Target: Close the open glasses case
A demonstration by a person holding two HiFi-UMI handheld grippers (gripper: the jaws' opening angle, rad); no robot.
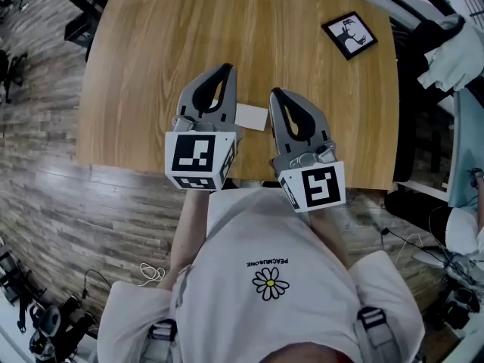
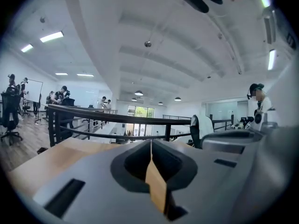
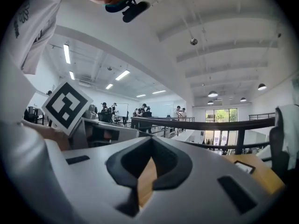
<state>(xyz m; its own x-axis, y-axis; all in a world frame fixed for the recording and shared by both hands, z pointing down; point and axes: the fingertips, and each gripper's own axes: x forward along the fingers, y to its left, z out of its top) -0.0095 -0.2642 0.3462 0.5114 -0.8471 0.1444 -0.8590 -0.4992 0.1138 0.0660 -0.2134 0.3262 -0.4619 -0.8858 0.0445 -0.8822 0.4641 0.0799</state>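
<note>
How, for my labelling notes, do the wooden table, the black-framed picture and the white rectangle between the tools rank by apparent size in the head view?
1. Wooden table, by far.
2. Black-framed picture.
3. White rectangle, though the left tool may cover its edge.

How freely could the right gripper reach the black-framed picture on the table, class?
Probably yes: only bare table lies between the right gripper and the black-framed picture, though its jaws are shut and would need opening.
</note>
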